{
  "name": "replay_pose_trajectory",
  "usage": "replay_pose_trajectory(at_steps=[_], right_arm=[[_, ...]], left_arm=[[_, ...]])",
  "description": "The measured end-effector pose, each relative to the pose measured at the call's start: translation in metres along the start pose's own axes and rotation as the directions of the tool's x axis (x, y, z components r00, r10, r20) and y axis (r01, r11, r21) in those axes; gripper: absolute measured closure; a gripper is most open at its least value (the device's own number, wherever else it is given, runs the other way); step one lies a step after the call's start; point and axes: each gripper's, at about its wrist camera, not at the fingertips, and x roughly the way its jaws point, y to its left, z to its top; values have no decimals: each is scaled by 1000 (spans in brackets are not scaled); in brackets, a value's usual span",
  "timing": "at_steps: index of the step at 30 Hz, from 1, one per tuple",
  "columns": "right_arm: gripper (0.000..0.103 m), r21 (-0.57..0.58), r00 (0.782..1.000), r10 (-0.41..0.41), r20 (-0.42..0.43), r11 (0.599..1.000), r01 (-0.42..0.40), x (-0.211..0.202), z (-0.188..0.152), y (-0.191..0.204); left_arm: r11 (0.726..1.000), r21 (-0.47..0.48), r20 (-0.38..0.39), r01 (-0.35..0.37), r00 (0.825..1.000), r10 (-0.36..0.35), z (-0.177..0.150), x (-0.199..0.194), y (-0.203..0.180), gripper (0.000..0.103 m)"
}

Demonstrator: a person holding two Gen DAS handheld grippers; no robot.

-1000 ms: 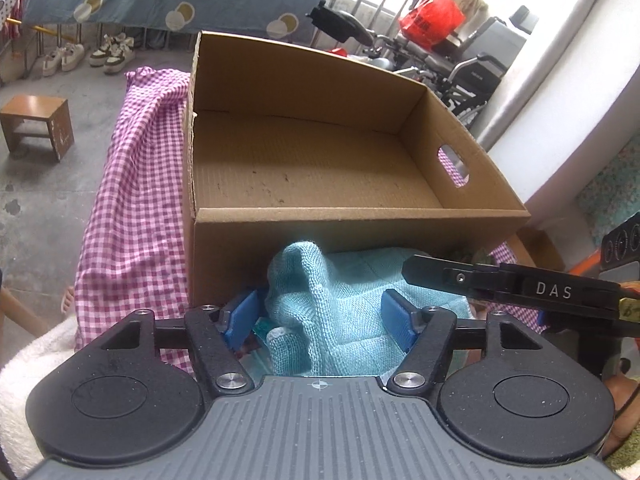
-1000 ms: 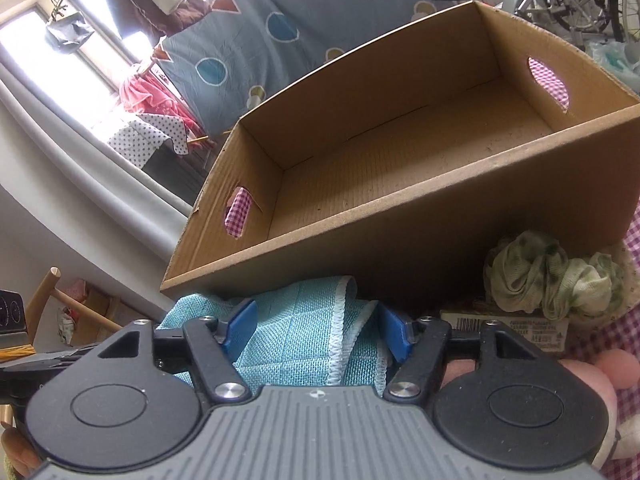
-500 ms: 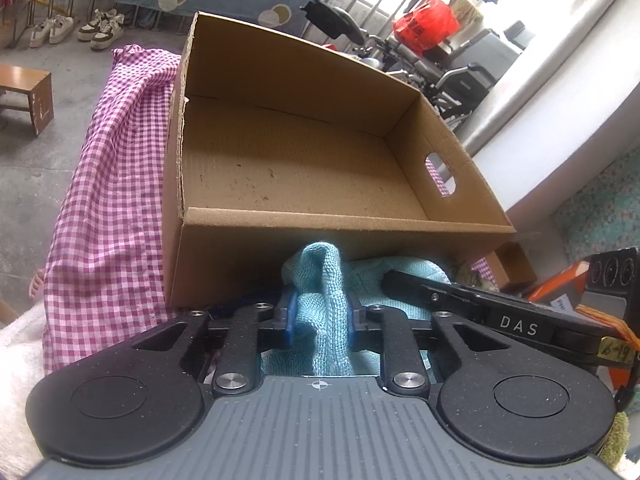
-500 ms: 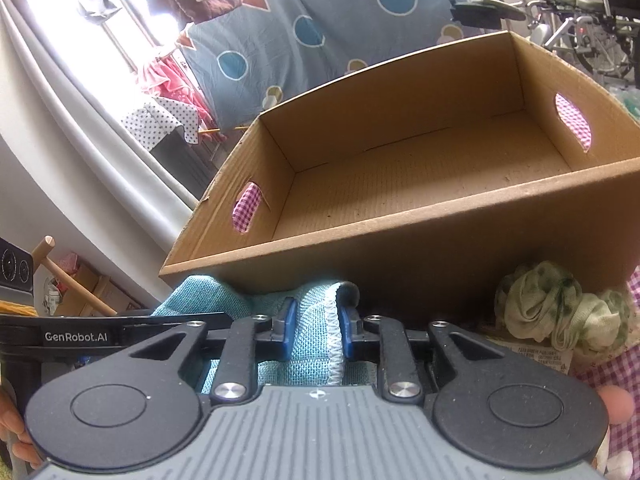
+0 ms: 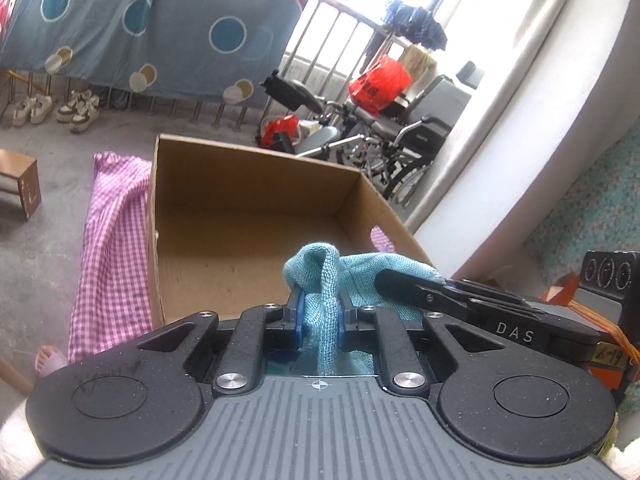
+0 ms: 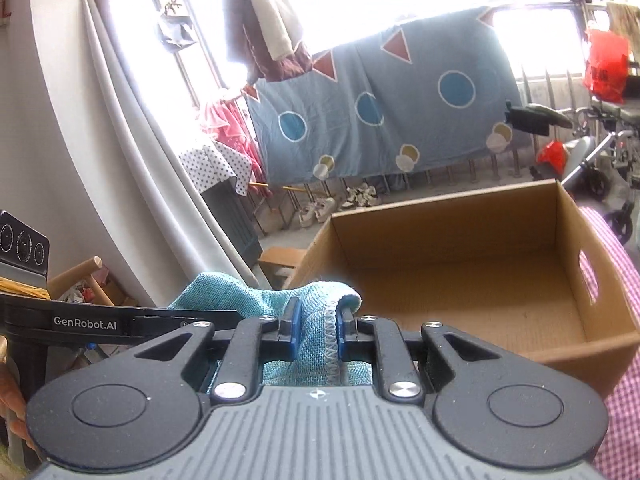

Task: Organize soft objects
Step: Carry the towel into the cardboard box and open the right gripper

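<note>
A teal woven cloth hangs lifted between both grippers, level with the near rim of an open, empty cardboard box. My left gripper is shut on a bunched fold of it. In the right wrist view my right gripper has its jaws closing on the cloth's stitched edge, and its pads press on the fabric. The box lies just ahead and to the right there. Each gripper's fingers show from the side in the other's view, close alongside.
The box stands on a pink checked tablecloth. On the concrete floor beyond are a small wooden stool, shoes and a wheelchair. A blue patterned sheet hangs behind. A person's toes show at lower left.
Both grippers closed on the teal cloth and rose with it from in front of the box's near wall to about rim height. The green scrunched cloth has dropped out of view.
</note>
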Motion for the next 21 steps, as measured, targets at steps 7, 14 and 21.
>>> replay_pose_trajectory(at_steps=[7, 14, 21], right_arm=[[85, 31, 994, 42, -98, 999, -39, 71, 79, -34], [85, 162, 955, 26, -296, 987, 23, 184, 106, -102], [85, 206, 913, 6, -408, 975, 86, 258, 90, -142]], left_arm=[[997, 49, 43, -64, 997, 62, 66, 37, 3, 90], [985, 40, -61, -165, 984, 167, 109, 126, 37, 90], [966, 65, -160, -252, 952, 259, 115, 188, 71, 90]])
